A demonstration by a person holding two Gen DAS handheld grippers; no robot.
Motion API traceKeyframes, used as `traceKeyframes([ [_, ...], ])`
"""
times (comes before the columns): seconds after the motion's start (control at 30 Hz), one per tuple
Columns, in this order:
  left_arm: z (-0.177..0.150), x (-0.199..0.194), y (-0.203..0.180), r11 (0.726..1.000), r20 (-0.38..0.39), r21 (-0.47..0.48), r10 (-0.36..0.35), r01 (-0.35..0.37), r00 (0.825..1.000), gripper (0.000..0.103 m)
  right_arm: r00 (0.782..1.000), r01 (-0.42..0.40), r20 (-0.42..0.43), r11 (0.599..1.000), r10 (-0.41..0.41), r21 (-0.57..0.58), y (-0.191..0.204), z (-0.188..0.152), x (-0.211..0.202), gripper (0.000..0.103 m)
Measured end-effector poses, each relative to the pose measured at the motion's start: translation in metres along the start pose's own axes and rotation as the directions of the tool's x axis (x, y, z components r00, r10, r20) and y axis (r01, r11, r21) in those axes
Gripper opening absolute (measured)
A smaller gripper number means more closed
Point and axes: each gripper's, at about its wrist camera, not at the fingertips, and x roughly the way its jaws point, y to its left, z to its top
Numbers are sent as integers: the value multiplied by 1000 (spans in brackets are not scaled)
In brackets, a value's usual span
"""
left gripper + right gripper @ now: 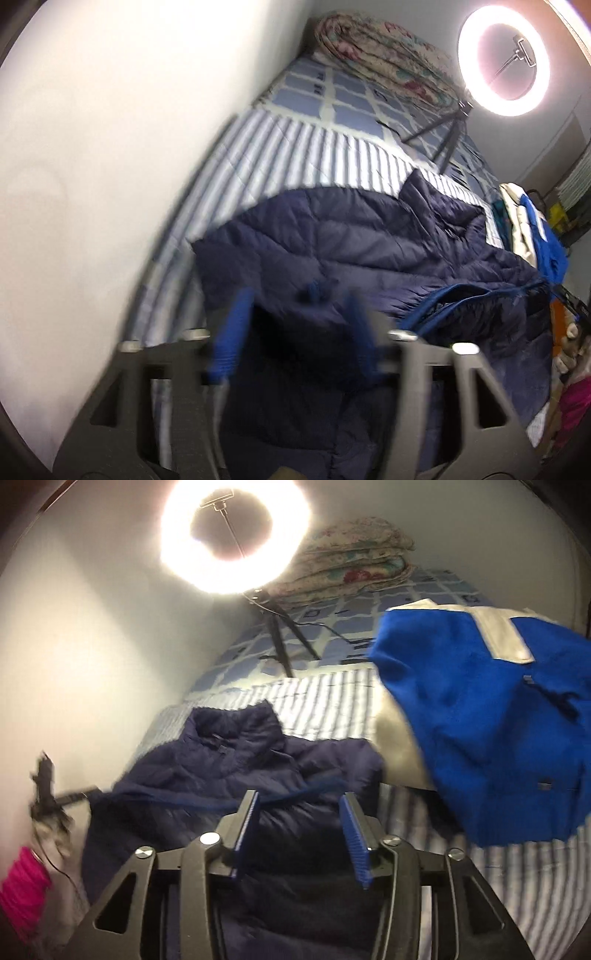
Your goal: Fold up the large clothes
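Observation:
A navy quilted puffer jacket (351,243) lies spread on the striped bed cover (295,155), collar toward the far end; it also shows in the right wrist view (229,760). My left gripper (299,299) is open, its blue-padded fingers (231,332) just above the jacket's near part; the view is blurred. My right gripper (299,801) is open above the jacket's lower part, holding nothing. A blue edge line (295,794) of the jacket runs between its fingertips.
A bright blue and white garment (480,738) lies heaped on the bed to the right, also in the left wrist view (543,236). A ring light on a tripod (232,535) stands mid-bed. A folded floral quilt (351,561) sits at the far end. A white wall (110,147) runs along the left.

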Motion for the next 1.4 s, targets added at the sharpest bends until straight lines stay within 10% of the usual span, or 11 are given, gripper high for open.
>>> traceKeyframes([
  [0.33,-7,10,14,997,-37,73,0,2,999,80,995,27,-95,999,-24,32,-29,-30,-1,53],
  [0.63,29,22,12,999,29,-34,11,-10,1000,80,987,113,-110,992,-118,-49,-11,-28,10,25],
  [0.87,1,14,11,997,-7,79,-23,23,1000,80,989,103,-97,993,-108,-52,-12,-29,9,10],
  [1.07,7,43,12,1000,-20,21,-2,3,1000,80,988,103,-108,994,-107,-48,-6,-29,9,26],
  [1.4,-1,-7,24,994,62,8,-105,105,993,80,985,135,-94,986,-144,-96,-2,-27,4,23],
])
